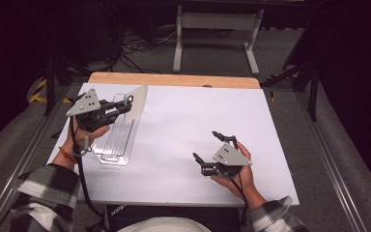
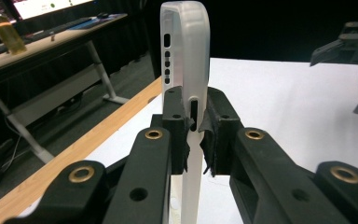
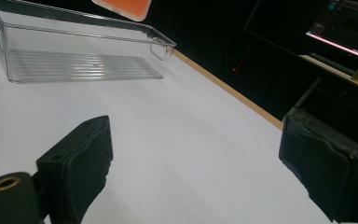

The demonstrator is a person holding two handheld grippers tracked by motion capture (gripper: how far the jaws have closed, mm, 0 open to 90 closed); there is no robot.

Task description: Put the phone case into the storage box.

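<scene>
**Phone case held on edge over the clear bin**

Above the far-left part of the white table (image 1: pixel 183 125), the left gripper (image 1: pixel 121 104) is clamping a translucent white phone case (image 1: pixel 136 102) by its thin side wall. In the left gripper view the two black pads (image 2: pixel 175 116) are pressing on either side of the case's (image 2: pixel 186 56) rim, right at a side cutout, so the case is standing upright on its narrow edge with the port holes facing the camera. That edge-on grip is probably chosen because the side wall is the only part slim enough to sit between the pads — and it is keeping the case narrow and vertical, a fit for a slim container.

The case is hanging over the far end of the clear plastic bin (image 1: pixel 118 133), a long ribbed-bottom tray lying lengthwise on the table's left side — empty, judging by the right gripper view, where its walls (image 3: pixel 79 32) are showing nothing inside.

The right gripper (image 1: pixel 211 147) is resting low near the table's front edge, well apart from the bin, its jaws standing wide with nothing between them — likely waiting out of the way so the left hand has free room.
</scene>
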